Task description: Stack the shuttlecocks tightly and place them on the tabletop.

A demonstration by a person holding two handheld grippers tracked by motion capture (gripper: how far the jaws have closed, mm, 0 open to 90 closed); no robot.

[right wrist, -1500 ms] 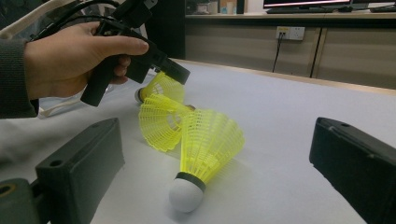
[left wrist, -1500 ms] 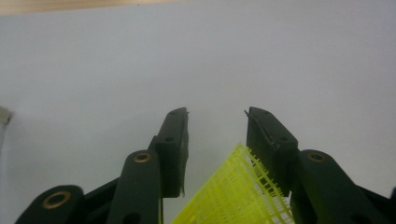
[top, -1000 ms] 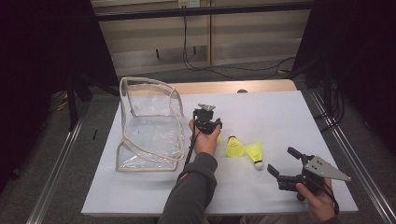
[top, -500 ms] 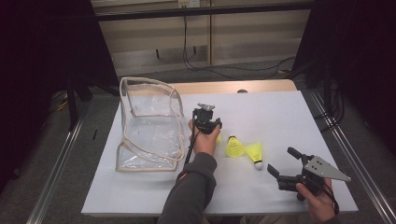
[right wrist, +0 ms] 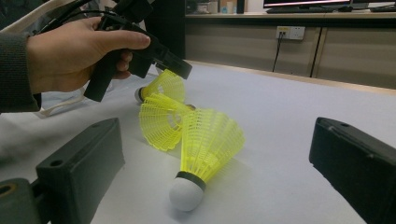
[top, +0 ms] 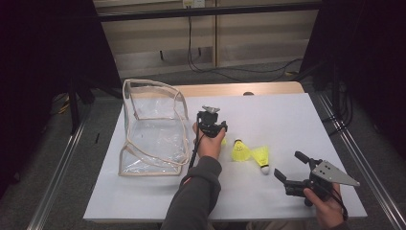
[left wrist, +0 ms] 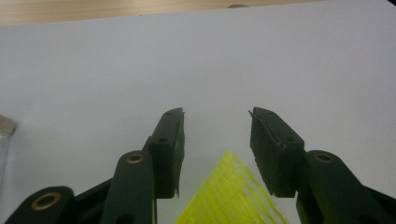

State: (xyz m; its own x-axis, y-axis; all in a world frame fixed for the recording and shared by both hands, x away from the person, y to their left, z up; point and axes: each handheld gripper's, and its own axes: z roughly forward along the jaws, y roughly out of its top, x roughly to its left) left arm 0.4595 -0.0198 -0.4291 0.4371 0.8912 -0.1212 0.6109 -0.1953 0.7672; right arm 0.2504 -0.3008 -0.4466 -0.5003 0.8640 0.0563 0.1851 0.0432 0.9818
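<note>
So nothing has shifted over the last second: our left gripper (top: 216, 130) still hovers with its jaws apart over the nearest yellow shuttlecock (left wrist: 233, 196), not yet closed on it, so the pick-up is only being lined up. Our right gripper (top: 292, 168) waits near the table's (top: 287, 110) front edge, jaws wide and empty, while two more shuttlecocks (top: 261, 158) lie touching just beside the target and could be nudged; the clear bag (top: 153, 129) stands open to the left

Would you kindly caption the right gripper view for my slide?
Open right gripper faces three yellow shuttlecocks on the white table; left gripper hovers beyond.
</note>
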